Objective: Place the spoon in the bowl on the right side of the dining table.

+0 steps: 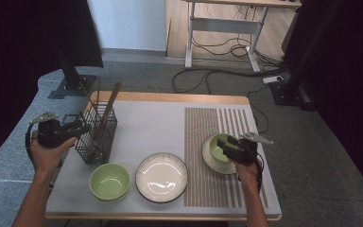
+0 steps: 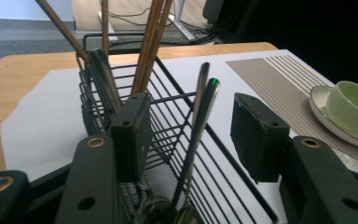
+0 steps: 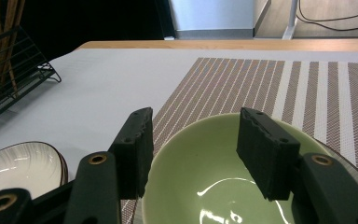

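Observation:
A black wire cutlery basket (image 1: pixel 97 137) (image 2: pixel 172 99) stands at the table's left with wooden chopsticks (image 1: pixel 109 105) (image 2: pixel 151 42) and metal spoons (image 2: pixel 208 91) upright in it. My left gripper (image 1: pixel 82 126) (image 2: pixel 191 100) is open at the basket's left side, its jaws either side of the spoon handles without touching them. A green bowl (image 1: pixel 216 144) (image 3: pixel 205 186) sits on a small plate (image 1: pixel 212 164) on the striped placemat (image 1: pixel 217 118) (image 3: pixel 270 79). My right gripper (image 1: pixel 226 144) (image 3: pixel 196 116) hovers open over that bowl's near rim, pressing on nothing.
A second green bowl (image 1: pixel 109 182) and a white ribbed plate (image 1: pixel 162 177) (image 3: pixel 14 163) lie near the table's front edge. A desk frame (image 1: pixel 227 28) and cables (image 1: pixel 217 75) are on the floor beyond the table.

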A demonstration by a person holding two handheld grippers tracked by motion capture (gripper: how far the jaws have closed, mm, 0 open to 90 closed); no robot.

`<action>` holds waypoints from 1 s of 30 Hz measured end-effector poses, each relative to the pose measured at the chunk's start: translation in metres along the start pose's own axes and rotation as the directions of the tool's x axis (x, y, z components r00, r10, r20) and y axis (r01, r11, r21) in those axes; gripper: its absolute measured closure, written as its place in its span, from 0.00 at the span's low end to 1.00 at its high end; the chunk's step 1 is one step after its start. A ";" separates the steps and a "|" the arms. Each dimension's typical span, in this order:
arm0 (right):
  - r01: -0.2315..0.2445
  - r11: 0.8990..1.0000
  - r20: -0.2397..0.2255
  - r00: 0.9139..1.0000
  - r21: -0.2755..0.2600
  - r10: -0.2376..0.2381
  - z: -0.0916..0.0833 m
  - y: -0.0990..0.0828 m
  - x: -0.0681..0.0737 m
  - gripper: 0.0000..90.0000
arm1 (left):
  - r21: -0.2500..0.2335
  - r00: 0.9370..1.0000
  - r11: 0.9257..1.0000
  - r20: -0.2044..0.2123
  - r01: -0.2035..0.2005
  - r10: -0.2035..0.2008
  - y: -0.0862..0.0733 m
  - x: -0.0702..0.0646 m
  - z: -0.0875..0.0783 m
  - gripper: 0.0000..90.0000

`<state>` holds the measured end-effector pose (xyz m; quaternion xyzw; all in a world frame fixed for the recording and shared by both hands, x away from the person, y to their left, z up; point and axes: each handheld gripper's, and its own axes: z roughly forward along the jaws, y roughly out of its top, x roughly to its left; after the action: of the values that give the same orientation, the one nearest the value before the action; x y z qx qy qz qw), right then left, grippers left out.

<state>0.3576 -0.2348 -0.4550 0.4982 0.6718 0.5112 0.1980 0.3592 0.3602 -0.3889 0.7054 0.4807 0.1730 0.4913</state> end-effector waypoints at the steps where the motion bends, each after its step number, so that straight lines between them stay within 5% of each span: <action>1: -0.001 1.000 0.001 1.000 -0.001 0.001 0.000 0.000 0.000 0.51 | 0.001 1.000 1.000 -0.003 0.001 -0.001 0.000 0.001 0.001 0.54; 30: -0.007 1.000 0.013 1.000 -0.006 0.007 -0.003 0.000 -0.004 0.51 | 0.017 0.998 0.999 -0.033 0.048 -0.047 0.006 0.033 0.017 0.57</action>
<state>0.3571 -0.2398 -0.4549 0.5034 0.6670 0.5106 0.2023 0.3899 0.3793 -0.3990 0.6953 0.5068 0.1684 0.4810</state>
